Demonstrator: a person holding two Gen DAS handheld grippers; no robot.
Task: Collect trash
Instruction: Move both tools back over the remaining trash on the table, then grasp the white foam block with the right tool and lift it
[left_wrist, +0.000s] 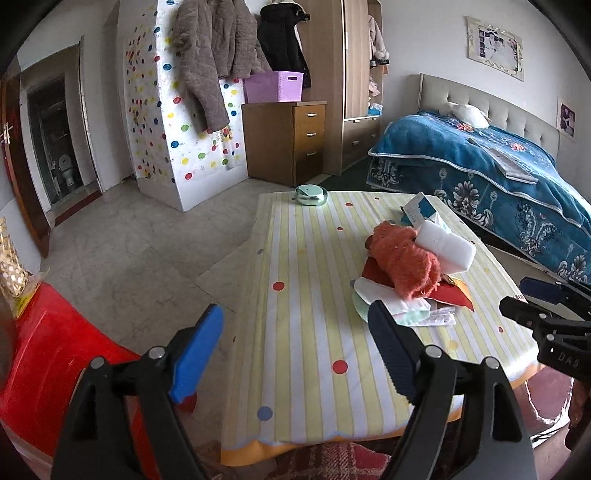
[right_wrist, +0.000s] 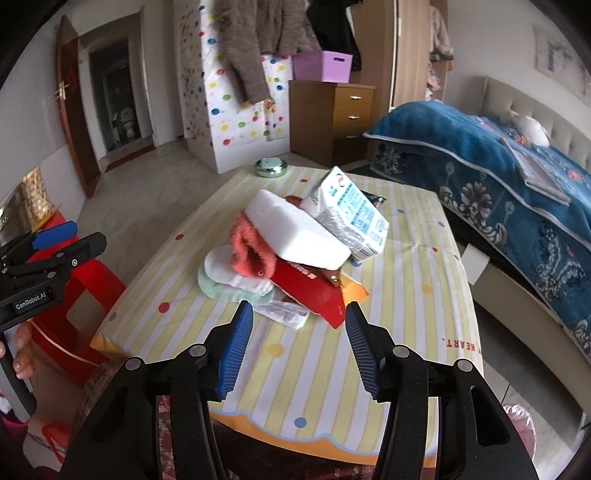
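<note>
- Hovering at the near left, the left tool (left_wrist: 295, 349) gapes wide, holding nothing.
- Piled mid-desk (right_wrist: 417, 295) lies the trash: orange cloth (right_wrist: 251, 253), white block (right_wrist: 295, 234), carton (right_wrist: 351, 218), red packet (right_wrist: 314, 291).
- Hovering near the pile, the right tool (right_wrist: 297, 350) stands partly open, empty.
- Far right stands a bed (right_wrist: 498, 177).

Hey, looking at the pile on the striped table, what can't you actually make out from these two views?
- Red packet: its print, in both views; the white foam block and orange knit cover most of it.
- Carton: text too small in the right wrist view; mostly behind the foam in the left.
- Slip: text too small to read.
</note>
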